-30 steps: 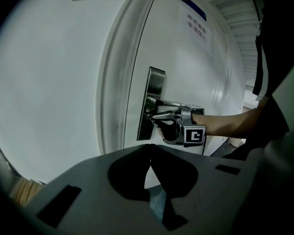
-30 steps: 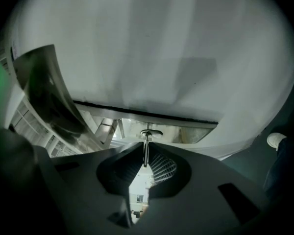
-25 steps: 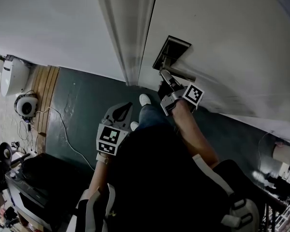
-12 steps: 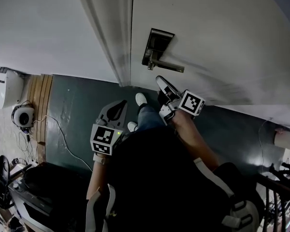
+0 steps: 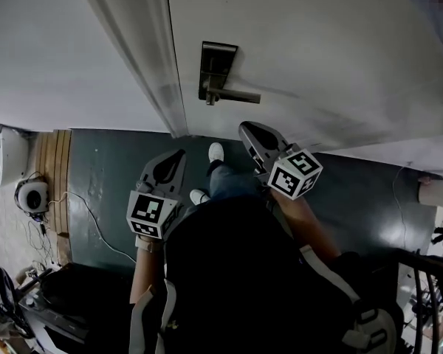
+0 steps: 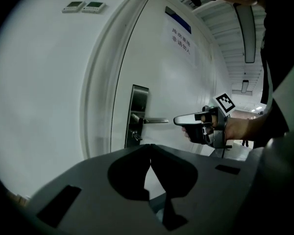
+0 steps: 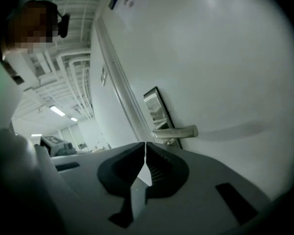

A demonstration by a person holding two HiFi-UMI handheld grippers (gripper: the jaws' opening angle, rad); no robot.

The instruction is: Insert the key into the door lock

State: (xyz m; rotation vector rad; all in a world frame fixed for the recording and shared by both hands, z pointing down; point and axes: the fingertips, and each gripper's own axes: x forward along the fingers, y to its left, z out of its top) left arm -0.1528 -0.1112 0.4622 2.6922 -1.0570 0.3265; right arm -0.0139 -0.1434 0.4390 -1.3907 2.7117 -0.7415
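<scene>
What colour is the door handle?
The door handle is silver-grey, clearest in the right gripper view.

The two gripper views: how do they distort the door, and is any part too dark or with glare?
Left gripper view: the wide lens bends the door frame into an arc, and the corners go black. Right gripper view: the same bending and dark corners; the lever handle is sharp. Head view: even light on the door, a glare patch on the floor.

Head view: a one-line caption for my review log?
Seen from above, the left gripper and right gripper, both shut, hover short of the lever handle on the white door.
</scene>
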